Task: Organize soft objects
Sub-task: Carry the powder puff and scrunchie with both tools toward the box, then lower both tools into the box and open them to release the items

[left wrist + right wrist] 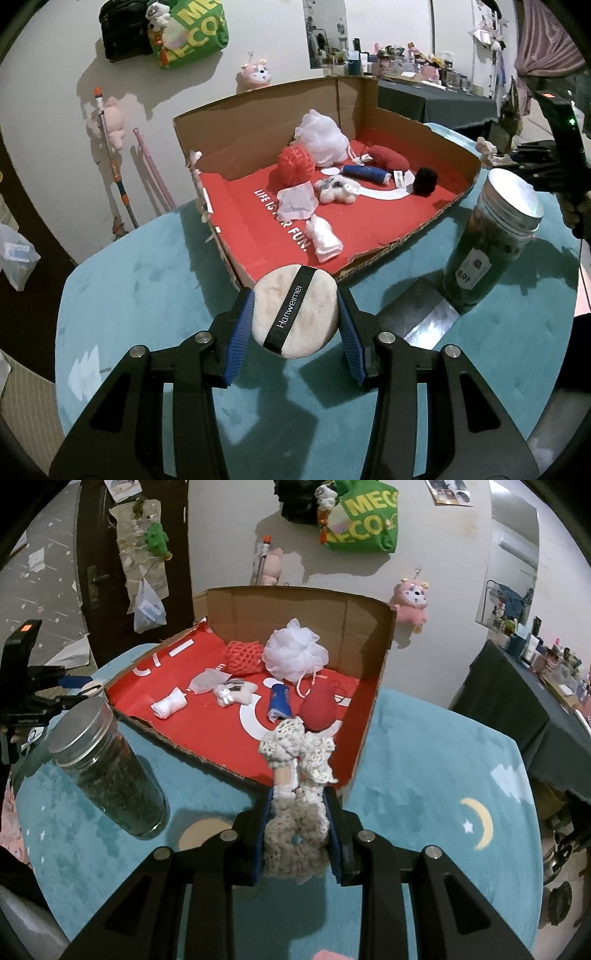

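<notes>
My left gripper (295, 314) is shut on a round cream powder puff (317, 302) with a black band, held above the teal cloth just before the near edge of the cardboard box (258, 122). My right gripper (297, 808) is shut on a cream crocheted doll (295, 753), whose upper part sticks out over the box's (295, 605) near edge. Inside the red-lined box lie a white mesh pouf (321, 138), a red mesh ball (295, 164), a blue roll (364, 173), a dark red cushion (388, 157), a black pompom (424, 181), a rolled white cloth (325, 240) and a small white plush (338, 190).
A tall glass jar (487, 236) with a metal lid stands right of the box on the teal tablecloth (147, 295); the right wrist view has this jar (107, 768) at its left. A flat metal piece (424, 317) lies beside it. Behind are a white wall with hanging bags and plush toys.
</notes>
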The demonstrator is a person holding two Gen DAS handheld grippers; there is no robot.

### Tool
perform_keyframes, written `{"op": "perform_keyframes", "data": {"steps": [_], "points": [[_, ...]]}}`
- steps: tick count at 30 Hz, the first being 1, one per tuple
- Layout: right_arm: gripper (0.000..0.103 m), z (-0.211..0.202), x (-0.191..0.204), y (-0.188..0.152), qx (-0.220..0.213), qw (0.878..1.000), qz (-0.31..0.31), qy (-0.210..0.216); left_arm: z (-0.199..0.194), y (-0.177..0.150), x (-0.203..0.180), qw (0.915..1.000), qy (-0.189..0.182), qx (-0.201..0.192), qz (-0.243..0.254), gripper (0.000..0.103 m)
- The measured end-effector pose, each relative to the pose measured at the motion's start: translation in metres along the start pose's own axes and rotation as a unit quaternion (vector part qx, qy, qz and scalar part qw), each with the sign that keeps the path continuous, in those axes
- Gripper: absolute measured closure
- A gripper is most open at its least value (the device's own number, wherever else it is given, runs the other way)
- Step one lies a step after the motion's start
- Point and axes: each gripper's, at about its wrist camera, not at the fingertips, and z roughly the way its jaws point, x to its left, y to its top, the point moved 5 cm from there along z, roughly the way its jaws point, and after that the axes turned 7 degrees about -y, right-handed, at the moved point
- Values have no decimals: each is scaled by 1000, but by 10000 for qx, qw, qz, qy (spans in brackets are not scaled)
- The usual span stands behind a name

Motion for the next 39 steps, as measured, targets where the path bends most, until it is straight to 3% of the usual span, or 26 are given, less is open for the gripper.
{"op": "perform_keyframes", "data": {"steps": [21, 31, 39], "points": [[74, 46, 30, 49, 570, 9935, -665, 726, 52, 53, -21, 9950, -644, 504, 581, 60], [74, 96, 59, 74, 1355, 9788, -979, 1184, 98, 84, -47, 9857, -996, 973, 948, 60], [74, 127, 66, 73, 1748, 9711, -1065, 1225, 131, 92, -59, 9787, -1116, 1324, 1102, 60]]}}
